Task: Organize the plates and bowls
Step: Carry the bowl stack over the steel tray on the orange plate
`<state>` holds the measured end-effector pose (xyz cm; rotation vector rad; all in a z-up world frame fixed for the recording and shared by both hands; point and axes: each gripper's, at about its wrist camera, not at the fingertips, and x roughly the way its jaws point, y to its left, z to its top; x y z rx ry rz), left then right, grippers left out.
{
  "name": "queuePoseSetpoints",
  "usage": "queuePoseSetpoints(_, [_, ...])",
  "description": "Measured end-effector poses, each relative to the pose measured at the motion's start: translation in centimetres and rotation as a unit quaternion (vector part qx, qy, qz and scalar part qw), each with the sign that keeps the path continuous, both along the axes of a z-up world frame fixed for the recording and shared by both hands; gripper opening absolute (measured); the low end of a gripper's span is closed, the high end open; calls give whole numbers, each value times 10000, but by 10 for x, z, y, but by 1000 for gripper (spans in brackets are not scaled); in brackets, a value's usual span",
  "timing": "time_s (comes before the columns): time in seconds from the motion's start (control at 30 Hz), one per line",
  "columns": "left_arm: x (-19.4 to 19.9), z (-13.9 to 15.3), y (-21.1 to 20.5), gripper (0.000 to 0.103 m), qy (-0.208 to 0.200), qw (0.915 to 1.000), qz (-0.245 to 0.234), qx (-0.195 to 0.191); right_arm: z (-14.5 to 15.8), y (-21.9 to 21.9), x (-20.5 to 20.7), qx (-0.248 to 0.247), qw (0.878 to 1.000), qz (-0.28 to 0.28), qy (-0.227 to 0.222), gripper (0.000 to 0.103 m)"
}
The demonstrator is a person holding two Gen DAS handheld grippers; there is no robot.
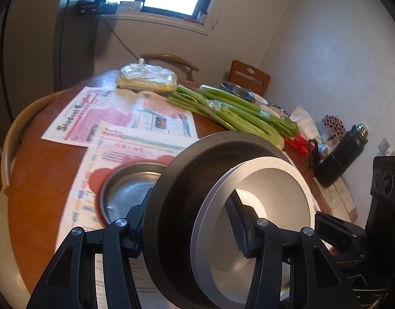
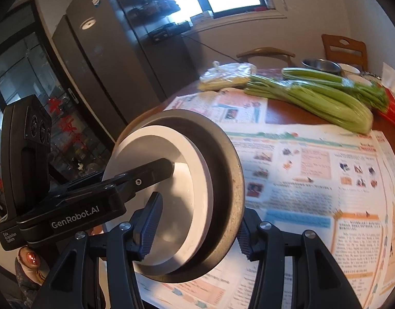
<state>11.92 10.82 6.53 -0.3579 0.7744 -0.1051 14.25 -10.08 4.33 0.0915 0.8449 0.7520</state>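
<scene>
A: Left edge of table (image 1: 30, 170)?
B: Steel plate (image 1: 127, 190) on newspaper (image 1: 120, 118).
A: The bowls?
B: White bowl (image 1: 269, 195) nested in dark bowl (image 1: 197, 180), tilted above the table. Left gripper (image 1: 187, 221) clamps both walls; right gripper (image 2: 194, 221) likewise.
A: Far right?
B: Celery (image 1: 238, 116), flask (image 1: 341, 154).

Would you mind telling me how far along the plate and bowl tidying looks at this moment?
Done: a white bowl already sits nested inside the dark bowl. In hand: the left gripper and right gripper each clamp that stack's rim, holding it tilted above the newspaper. Left: the metal dish lies alone on the table, and more bowls wait behind the celery.
</scene>
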Motion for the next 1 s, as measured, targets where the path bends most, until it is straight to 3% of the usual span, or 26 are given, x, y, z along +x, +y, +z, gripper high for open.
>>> queuePoseSetpoints(0.63, [10, 23, 47, 54, -216, 9990, 382, 52, 24, 49, 21, 134, 9991, 335, -231, 53])
queuePoseSetpoints(1.0, [41, -16, 58, 54, 246, 9990, 374, -44, -7, 65, 50, 69, 9993, 329, 191, 53])
